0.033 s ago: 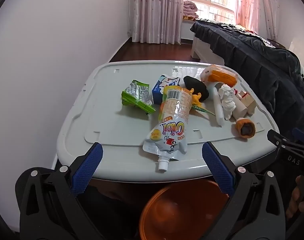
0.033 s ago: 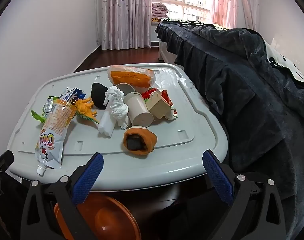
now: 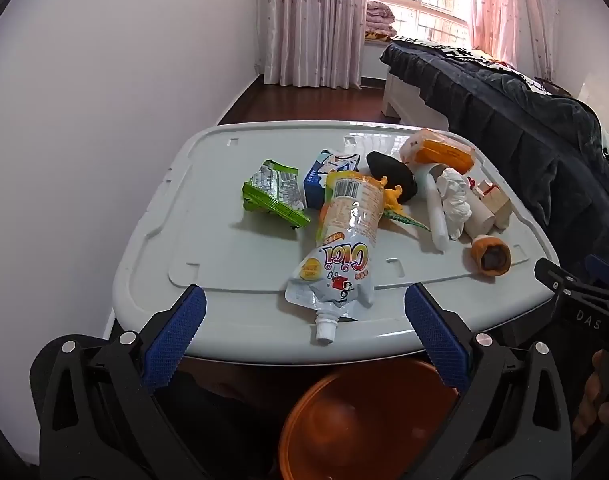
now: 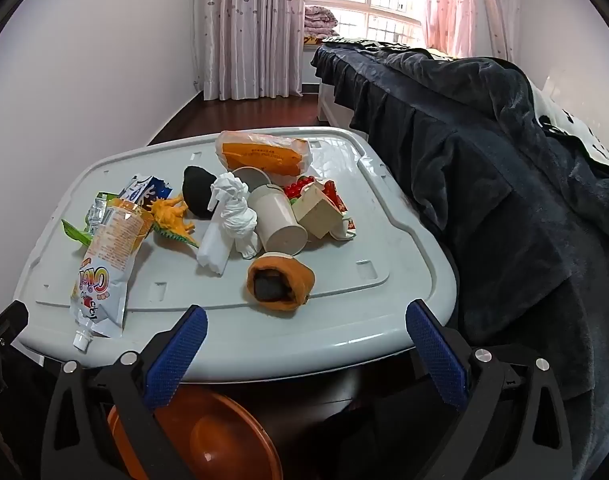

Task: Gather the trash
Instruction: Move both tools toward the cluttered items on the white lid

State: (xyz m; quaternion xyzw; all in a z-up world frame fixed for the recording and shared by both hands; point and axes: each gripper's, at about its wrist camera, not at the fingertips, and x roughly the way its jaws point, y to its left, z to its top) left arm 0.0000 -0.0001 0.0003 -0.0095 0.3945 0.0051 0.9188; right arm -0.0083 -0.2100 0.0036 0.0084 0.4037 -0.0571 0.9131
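Trash lies on a white plastic lid (image 3: 208, 248). A spouted "Cici" pouch (image 3: 344, 248) reaches the near edge, also seen in the right wrist view (image 4: 108, 256). Behind it are a green wrapper (image 3: 272, 192), a blue carton (image 3: 324, 172), an orange pack (image 3: 440, 152), crumpled tissue (image 3: 456, 196), a paper cup (image 4: 278, 220) and an orange roll with a dark core (image 4: 280, 284). My left gripper (image 3: 303, 296) hangs open in front of the pouch's spout. In front of the roll my right gripper (image 4: 306, 312) is open too. Both are empty.
An orange bin (image 3: 368, 420) stands below the lid's near edge, under both grippers (image 4: 208, 440). A bed with a dark cover (image 4: 504, 160) runs along the right side. A white wall is on the left. An orange toy dinosaur (image 3: 392, 200) lies among the trash.
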